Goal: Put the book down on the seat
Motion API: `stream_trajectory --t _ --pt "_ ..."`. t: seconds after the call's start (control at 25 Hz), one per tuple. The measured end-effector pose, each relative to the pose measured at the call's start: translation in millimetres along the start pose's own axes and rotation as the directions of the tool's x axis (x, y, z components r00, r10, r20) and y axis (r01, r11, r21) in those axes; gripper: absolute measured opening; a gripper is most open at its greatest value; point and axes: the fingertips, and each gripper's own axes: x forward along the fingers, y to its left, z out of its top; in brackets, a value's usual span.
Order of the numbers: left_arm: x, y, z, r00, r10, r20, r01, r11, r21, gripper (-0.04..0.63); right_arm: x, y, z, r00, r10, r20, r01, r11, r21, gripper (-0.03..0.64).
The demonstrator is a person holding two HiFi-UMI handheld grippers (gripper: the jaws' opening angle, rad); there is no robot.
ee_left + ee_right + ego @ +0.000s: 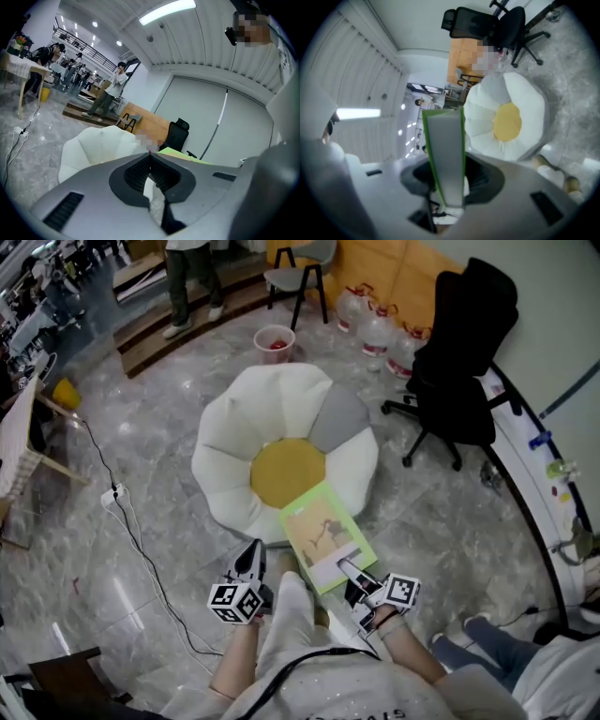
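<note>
**A:** Right gripper [451, 185], what state?

**B:** Jaws were clamped on the book [323, 532] at its near edge. The right gripper view showed it edge-on, with the grey page block between green covers.

**A:** Left one?

**B:** The left gripper [150, 155] had its jaws together with nothing between them. It sat just beside the book's near-left corner, apart from it as far as the head view showed.

**A:** Where was the book relative to the seat?

**B:** It was held out flat, cover up. The far end reached over the near rim of the seat [234, 437], the flower-shaped cushion, and stopped short of the yellow centre [286, 472]. The near end hung out over the floor [150, 521]. I couldn't tell whether the far end touched a petal.

**A:** So how far along?

**B:** My read: the carry was mostly done and the book was lined up with the seat. The put-down wasn't, because the book was in the jaws and not resting on the cushion.

**A:** What was left?

**B:** Push it further over the cushion, lower it until the seat takes the weight, open the right jaws and back out. The left gripper had no obvious job.
</note>
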Motion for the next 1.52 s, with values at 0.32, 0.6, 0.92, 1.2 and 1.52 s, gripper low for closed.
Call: stream_trajectory --t 0.32,0.6,0.92,1.2,1.52 --pt "72 32 35 0.999 -0.04 -0.017 0.04 0.999 0.013 0.023 66 6 45 0.998 -0.04 -0.057 0.037 0.997 -0.065 0.155" --pt "103 65 42 0.999 -0.026 -0.046 0.026 1.0 -0.017 0.023 104 -8 52 0.988 -0.135 -0.07 0.137 0.99 0.03 0.155" --pt "122 91 25 0.994 -0.02 -0.108 0.016 0.999 -0.038 0.023 119 -34 66 0.976 -0.211 -0.059 0.214 0.976 0.039 0.155" --pt "141 99 -5 0.99 0.0 -0.144 -0.01 0.998 -0.068 0.023 131 -53 81 0.98 -0.184 -0.08 0.189 0.98 0.059 0.155" --pt "182 115 -36 0.986 0.055 -0.155 -0.069 0.994 -0.087 0.023 156 -82 94 0.978 -0.13 -0.16 0.146 0.985 0.091 0.155"
